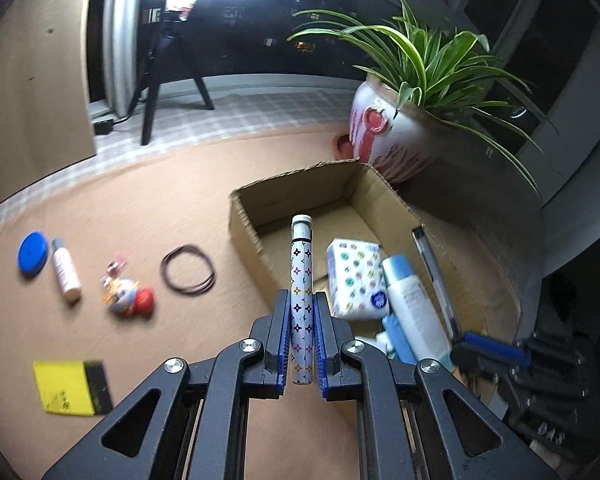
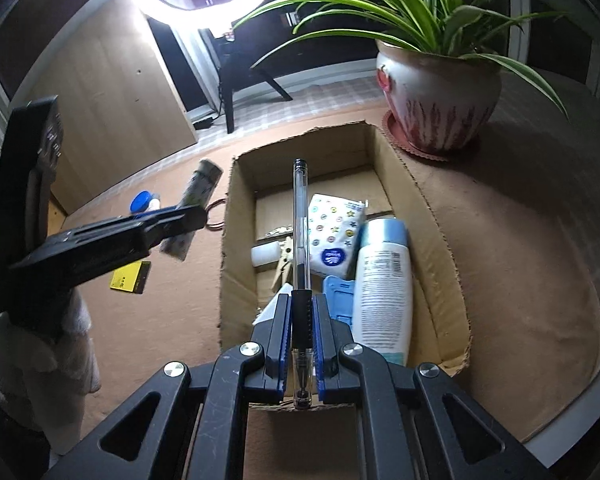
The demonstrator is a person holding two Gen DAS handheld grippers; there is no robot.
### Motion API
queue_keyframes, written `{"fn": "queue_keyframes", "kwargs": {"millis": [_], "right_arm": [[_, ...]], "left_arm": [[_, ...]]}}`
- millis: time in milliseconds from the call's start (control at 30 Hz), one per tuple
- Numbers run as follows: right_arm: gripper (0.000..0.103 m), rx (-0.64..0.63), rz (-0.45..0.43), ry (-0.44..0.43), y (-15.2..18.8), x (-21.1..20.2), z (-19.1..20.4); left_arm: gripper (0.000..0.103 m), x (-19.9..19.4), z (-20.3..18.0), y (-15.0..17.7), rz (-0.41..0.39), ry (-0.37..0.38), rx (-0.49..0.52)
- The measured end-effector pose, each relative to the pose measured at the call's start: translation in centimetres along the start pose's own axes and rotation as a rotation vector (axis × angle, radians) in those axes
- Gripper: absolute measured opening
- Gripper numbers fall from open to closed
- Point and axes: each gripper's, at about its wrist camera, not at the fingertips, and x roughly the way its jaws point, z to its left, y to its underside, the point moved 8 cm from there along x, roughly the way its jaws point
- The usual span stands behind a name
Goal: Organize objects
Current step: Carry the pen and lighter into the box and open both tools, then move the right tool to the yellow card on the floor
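Both loaded for drop-off: left gripper (image 1: 302, 320) clamps patterned tube (image 1: 302, 296) just left of cardboard box (image 1: 244, 224), right gripper (image 2: 301, 322) pinches clear pen (image 2: 301, 224) by its grip over box contents, both lengthwise along fingers, likely for clean release

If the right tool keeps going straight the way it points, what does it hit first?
Probably the tissue pack in the box, beside the pen that the right tool holds; depth is hard to judge.
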Motion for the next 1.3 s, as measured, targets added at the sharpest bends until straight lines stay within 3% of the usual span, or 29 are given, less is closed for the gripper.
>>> {"fn": "queue_keyframes", "kwargs": {"millis": [233, 300, 333, 367, 767, 1100, 1300], "right_arm": [[0.011, 0.003, 0.005, -0.008, -0.3, 0.4, -1.2], [0.032, 0.003, 0.019, 0.004, -0.3, 0.6, -1.4], [0.051, 0.007, 0.019, 0.010, -0.3, 0.6, -1.5], [0.058, 0.009, 0.009, 0.012, -0.3, 0.4, -1.6], [0.058, -0.022, -0.012, -0.016, -0.4, -0.2, 0.6], [0.058, -0.093, -0.020, -0.096, -0.2, 0.5, 5.4], [0.058, -0.195, 0.018, -0.147, 0.0, 1.8, 9.7]], "left_arm": [[0.012, 1.6, -1.2, -1.5, -0.016, 0.008, 0.009], [0.029, 1.7, -1.1, -1.8, -0.015, -0.001, 0.005], [0.044, 1.5, -0.9, -1.9, -0.020, -0.005, -0.004], [0.048, 1.3, -0.8, -2.0, -0.031, -0.005, -0.009], [0.048, -2.0, 3.1, -0.9, -0.055, -0.063, -0.047], [0.048, -5.8, 9.6, 4.6, -0.022, -0.134, -0.127], [0.048, -8.7, 14.3, 9.1, -0.008, -0.178, -0.203]]}}
